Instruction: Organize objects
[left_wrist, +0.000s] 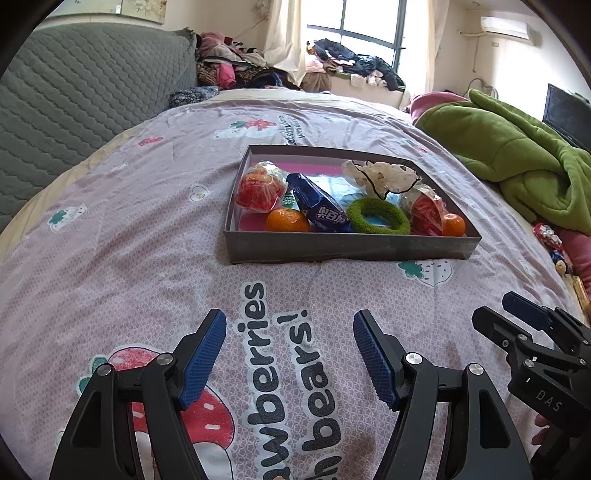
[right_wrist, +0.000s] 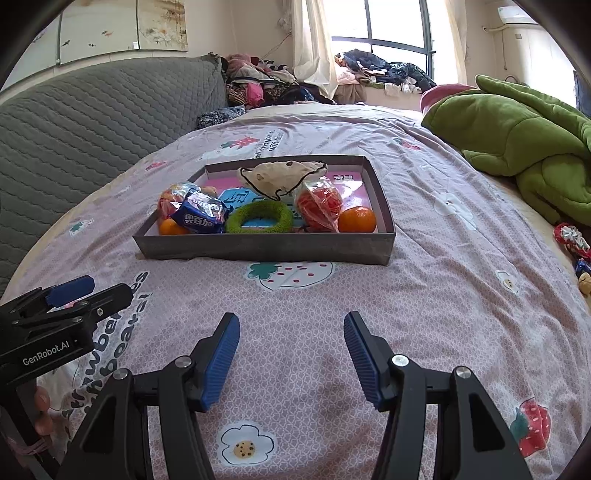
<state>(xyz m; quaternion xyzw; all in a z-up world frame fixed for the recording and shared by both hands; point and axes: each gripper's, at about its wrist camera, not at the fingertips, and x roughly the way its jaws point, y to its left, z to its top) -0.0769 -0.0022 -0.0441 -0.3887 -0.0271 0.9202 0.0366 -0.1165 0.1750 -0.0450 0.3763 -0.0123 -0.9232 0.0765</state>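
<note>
A shallow grey box (left_wrist: 347, 248) (right_wrist: 258, 249) lies on the bed ahead of both grippers. Inside it are two oranges (left_wrist: 287, 220) (right_wrist: 357, 219), a blue snack packet (left_wrist: 319, 208) (right_wrist: 201, 213), a green fuzzy ring (left_wrist: 378, 216) (right_wrist: 259, 218), two red bagged items (left_wrist: 259, 188) (right_wrist: 319, 203) and a spotted white cloth (left_wrist: 382, 176) (right_wrist: 280, 173). My left gripper (left_wrist: 290, 328) hovers open over the printed sheet, nothing between its fingers. My right gripper (right_wrist: 291, 330) is also open and empty, to the right of the left one. Both stay short of the box.
A green blanket (left_wrist: 517, 155) (right_wrist: 517, 136) is heaped at the right of the bed. A grey quilted headboard (left_wrist: 74, 92) (right_wrist: 92, 122) stands at left. Piled clothes (left_wrist: 229, 62) lie by the window. Small wrapped items (right_wrist: 572, 240) lie at the bed's right edge.
</note>
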